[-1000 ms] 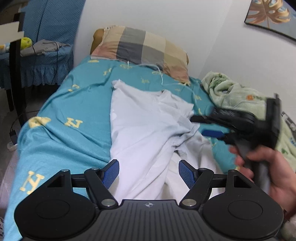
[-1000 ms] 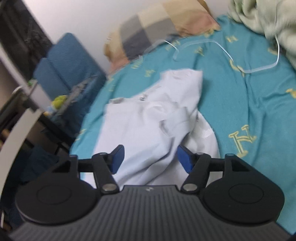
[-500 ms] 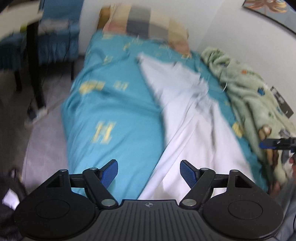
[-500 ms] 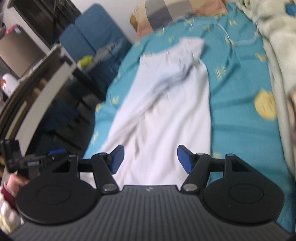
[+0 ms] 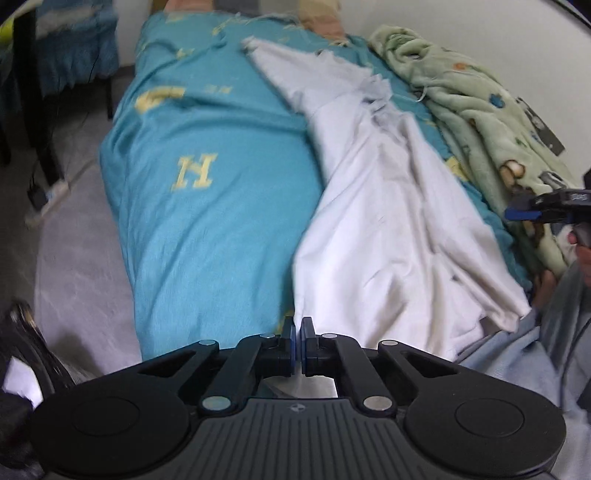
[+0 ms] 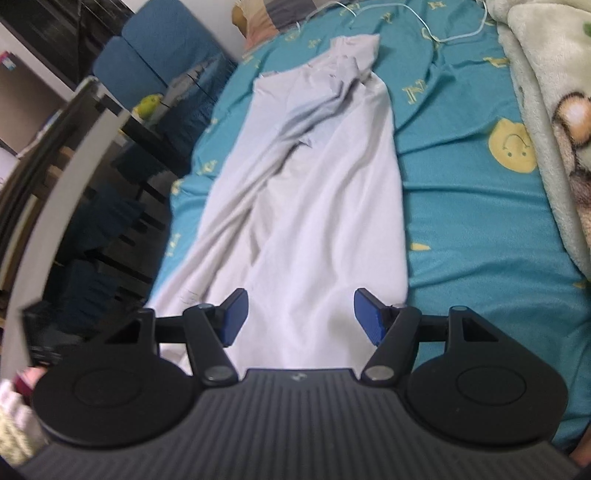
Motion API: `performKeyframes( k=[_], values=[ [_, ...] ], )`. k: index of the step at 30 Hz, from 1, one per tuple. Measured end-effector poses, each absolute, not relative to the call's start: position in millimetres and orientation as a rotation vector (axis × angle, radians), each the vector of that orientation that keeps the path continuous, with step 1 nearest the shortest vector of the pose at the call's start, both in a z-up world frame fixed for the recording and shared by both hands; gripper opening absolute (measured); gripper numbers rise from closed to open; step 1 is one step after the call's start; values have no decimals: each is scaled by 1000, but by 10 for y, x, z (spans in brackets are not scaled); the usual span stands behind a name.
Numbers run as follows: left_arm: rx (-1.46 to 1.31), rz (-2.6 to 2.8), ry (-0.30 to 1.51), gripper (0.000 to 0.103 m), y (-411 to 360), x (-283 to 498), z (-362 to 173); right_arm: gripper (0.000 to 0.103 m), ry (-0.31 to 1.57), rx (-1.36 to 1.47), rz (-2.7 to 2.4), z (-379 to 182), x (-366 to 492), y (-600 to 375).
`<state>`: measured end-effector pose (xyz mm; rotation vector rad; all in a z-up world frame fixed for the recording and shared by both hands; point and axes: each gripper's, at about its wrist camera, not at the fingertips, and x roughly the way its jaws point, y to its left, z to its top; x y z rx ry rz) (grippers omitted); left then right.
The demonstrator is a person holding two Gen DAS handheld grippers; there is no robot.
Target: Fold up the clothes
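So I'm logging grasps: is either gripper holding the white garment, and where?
The left gripper, jaws just closed, appears to pinch the white garment at its near left hem corner. The right gripper is open, holding nothing.

White garment (image 5: 388, 229), plain. Teal bedsheet (image 5: 207, 221) with yellow letters and a yellow smiley. Pale green blanket (image 5: 480, 110), cartoon-printed, perhaps bears. Checked pillow (image 6: 273, 11): tan, grey, pink. Blue chair (image 6: 155, 48). Black grippers, blue pads (image 6: 234, 314).

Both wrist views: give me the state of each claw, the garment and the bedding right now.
left claw: just closed, shut at the white garment's near edge; grip not discernible
right claw: open, above the garment
white garment: stretched lengthwise, wrinkled, unfolded
teal bedsheet: spread, rumpled
green blanket: bunched alongside
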<state>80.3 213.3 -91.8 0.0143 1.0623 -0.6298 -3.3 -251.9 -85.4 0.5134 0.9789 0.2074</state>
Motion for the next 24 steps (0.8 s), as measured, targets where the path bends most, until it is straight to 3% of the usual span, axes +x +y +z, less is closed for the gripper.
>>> performKeyframes(
  k=[5,9,17,18,20,22,24],
  values=[
    [106,-698,988,2,1538,555,-117,67,992,501,184,-905,-71,-2582],
    [159,-792,985,2,860,253,161,67,1003,487,162,-961,-108,-2673],
    [256,-820,1194,8,-80,-12,-728,66,1129,558,178,-1195,-130,-2763],
    [250,-810,1220,14,-99,24,-822,66,1148,555,176,-1226,-136,-2756],
    [192,-803,1232,48,-26,123,-824,66,1182,549,169,-1280,-143,-2747],
    [85,-788,1209,62,149,245,-735,66,1207,541,161,-1323,-139,-2742],
    [-47,-743,1187,68,362,412,-662,66,1232,540,167,-1361,-119,-2712]
  ],
)
